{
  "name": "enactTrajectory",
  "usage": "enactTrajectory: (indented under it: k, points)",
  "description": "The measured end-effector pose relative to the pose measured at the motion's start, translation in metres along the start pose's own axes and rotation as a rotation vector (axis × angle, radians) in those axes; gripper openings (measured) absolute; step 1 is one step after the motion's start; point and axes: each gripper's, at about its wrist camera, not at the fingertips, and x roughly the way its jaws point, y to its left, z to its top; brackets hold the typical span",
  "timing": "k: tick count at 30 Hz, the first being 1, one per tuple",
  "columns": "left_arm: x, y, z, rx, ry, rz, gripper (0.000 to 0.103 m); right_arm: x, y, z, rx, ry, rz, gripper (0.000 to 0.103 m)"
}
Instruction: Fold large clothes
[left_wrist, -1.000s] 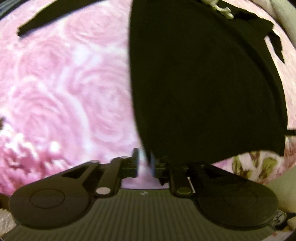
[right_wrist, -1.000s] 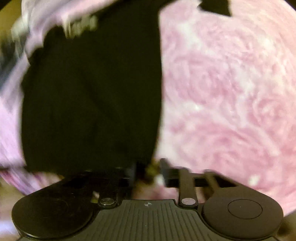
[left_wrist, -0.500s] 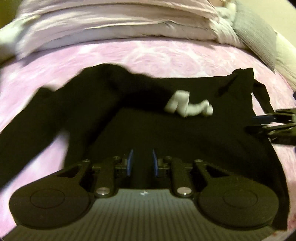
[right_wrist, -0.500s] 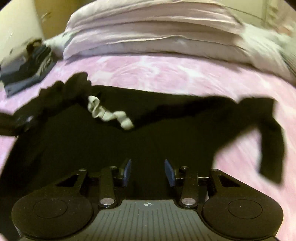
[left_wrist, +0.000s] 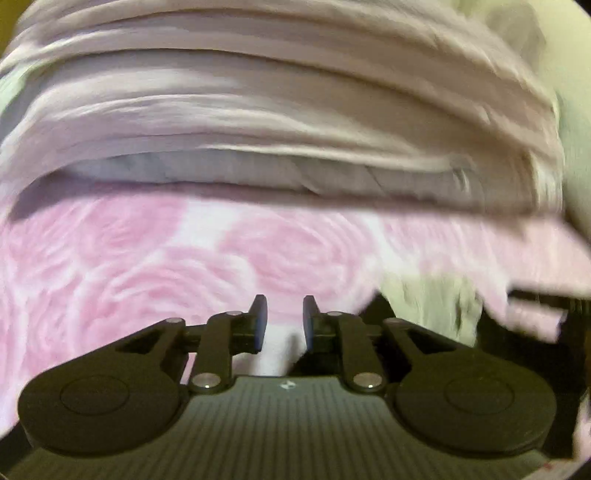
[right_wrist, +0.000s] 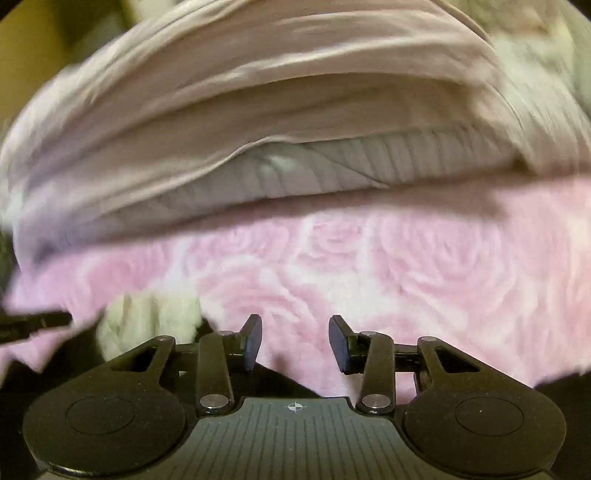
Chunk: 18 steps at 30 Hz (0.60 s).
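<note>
Left tool (left_wrist: 282, 319) narrow, right tool (right_wrist: 294, 341) half-open, both empty above the pink rose-patterned bed (right_wrist: 406, 266); black garment (right_wrist: 280, 382) lies beneath them.

Bedroom: rose-print bedspread (left_wrist: 147, 266), stacked folded bedding (right_wrist: 258, 122).

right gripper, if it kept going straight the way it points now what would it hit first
Most likely the pink rose-patterned bedspread: the right gripper is open with nothing between its fingers and tilts down at bare bedspread. The folded pale bedding lies further back. Depth is uncertain in the blurred view.
</note>
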Motion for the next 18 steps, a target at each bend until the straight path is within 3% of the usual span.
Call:
enactTrajectory:
  k: [3,5,12,15,18]
  points:
    - [-0.043,0.032,-0.021,-0.06,-0.008,-0.009,0.019,-0.033,-0.008,-0.02,0.041,-0.01,0.043,0.038]
    - [-0.084,0.068,-0.048,-0.117,0.02,0.037,0.023,-0.052,0.001,-0.038,0.045,0.0,0.042,0.038]
    - [-0.234,0.213,-0.162,-0.432,0.136,0.478,0.039,-0.147,0.0,-0.12,0.189,0.152,-0.036,0.038]
    - [-0.265,0.249,-0.192,-0.615,0.136,0.478,0.054,-0.16,0.007,-0.131,0.222,0.185,-0.058,0.038]
    - [-0.269,0.261,-0.207,-0.733,0.069,0.386,0.066,-0.158,0.023,-0.134,0.204,0.202,-0.075,0.038]
